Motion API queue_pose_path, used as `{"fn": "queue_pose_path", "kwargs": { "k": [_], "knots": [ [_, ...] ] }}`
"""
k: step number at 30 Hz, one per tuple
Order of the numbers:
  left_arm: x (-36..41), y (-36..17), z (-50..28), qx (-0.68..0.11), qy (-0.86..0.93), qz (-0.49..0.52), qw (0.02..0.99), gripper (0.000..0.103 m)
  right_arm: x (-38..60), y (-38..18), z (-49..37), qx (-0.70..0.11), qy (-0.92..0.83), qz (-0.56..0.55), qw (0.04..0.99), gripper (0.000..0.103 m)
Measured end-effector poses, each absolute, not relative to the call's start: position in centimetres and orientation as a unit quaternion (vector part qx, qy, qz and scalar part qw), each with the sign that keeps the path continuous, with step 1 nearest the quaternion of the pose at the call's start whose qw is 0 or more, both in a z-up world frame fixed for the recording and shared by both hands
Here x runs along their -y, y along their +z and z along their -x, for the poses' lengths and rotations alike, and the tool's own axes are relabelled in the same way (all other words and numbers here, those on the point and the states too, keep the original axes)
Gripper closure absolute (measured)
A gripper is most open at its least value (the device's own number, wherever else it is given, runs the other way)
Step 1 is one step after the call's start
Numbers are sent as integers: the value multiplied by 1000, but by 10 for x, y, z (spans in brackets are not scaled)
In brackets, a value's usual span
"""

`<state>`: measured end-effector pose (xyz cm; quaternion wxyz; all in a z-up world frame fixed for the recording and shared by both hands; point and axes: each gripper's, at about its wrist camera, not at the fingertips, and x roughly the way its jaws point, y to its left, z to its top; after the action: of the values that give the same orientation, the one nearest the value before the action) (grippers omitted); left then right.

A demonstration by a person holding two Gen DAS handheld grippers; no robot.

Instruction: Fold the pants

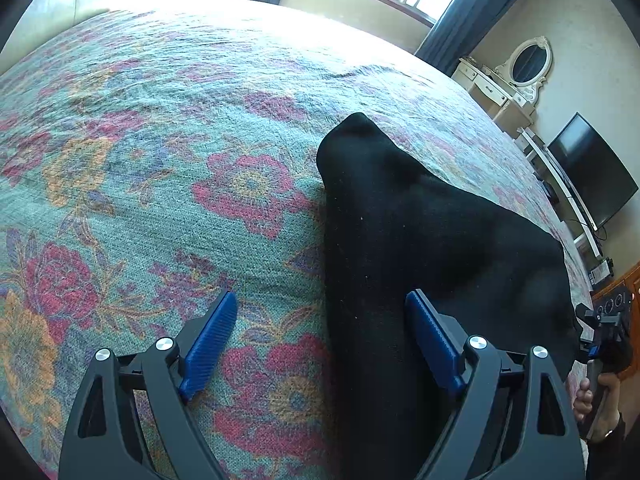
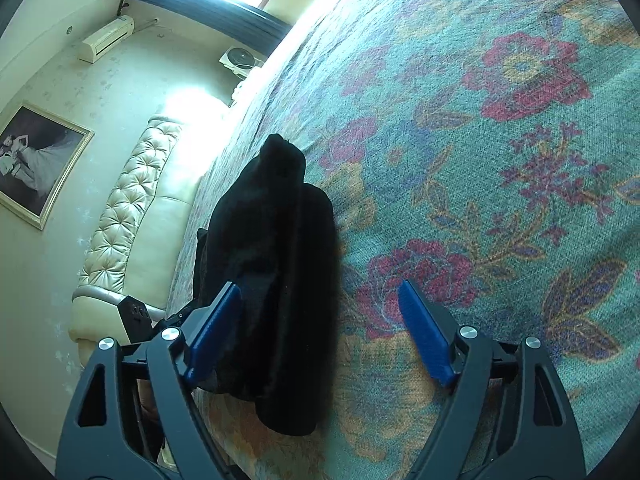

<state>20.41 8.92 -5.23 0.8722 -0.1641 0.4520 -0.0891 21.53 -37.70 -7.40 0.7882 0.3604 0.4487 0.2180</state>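
Observation:
Black pants (image 1: 420,240) lie in a long, bunched strip on the floral bedspread (image 1: 160,160). In the left wrist view my left gripper (image 1: 320,296) hangs open over the strip's near end. Its right pad (image 1: 434,340) is over the cloth and its left pad (image 1: 212,344) over bare bedspread. Neither pad presses the cloth. In the right wrist view the pants (image 2: 272,280) run away from me. My right gripper (image 2: 320,286) is open, its left pad (image 2: 214,332) at the cloth's edge. A hand (image 1: 596,404) holds the right gripper (image 1: 604,332) at the far right.
The bedspread (image 2: 480,200) fills most of both views. A tufted headboard (image 2: 132,200), a framed picture (image 2: 36,164) and a wall air conditioner (image 2: 106,38) are to the left. A dressing table with an oval mirror (image 1: 528,60) and a dark TV (image 1: 592,172) stand beyond the bed.

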Motion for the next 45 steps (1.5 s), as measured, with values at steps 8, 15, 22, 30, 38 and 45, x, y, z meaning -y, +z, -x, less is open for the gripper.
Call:
{"fn": "queue_pose_path", "kwargs": {
  "k": [8, 15, 22, 30, 38, 45],
  "knots": [
    [-89, -51, -198, -451, -82, 164, 874, 18, 366, -71, -207, -451, 216, -363, 786, 17],
    [-99, -51, -182, -447, -96, 208, 864, 18, 350, -70, -196, -462, 233, -364, 774, 13],
    [-97, -56, -145, -458, -139, 249, 842, 18, 335, -74, -182, -471, 256, -376, 755, 13],
    [-84, -56, -139, -444, -173, 268, 838, 20, 331, -89, -176, -473, 256, -410, 737, 65],
    [-78, -50, -131, -442, -164, 247, 847, 65, 342, -90, -163, -462, 265, -419, 736, 73],
    [-76, -51, -134, -438, -175, 240, 849, 68, 346, -92, -162, -462, 267, -420, 734, 74]
  ]
}}
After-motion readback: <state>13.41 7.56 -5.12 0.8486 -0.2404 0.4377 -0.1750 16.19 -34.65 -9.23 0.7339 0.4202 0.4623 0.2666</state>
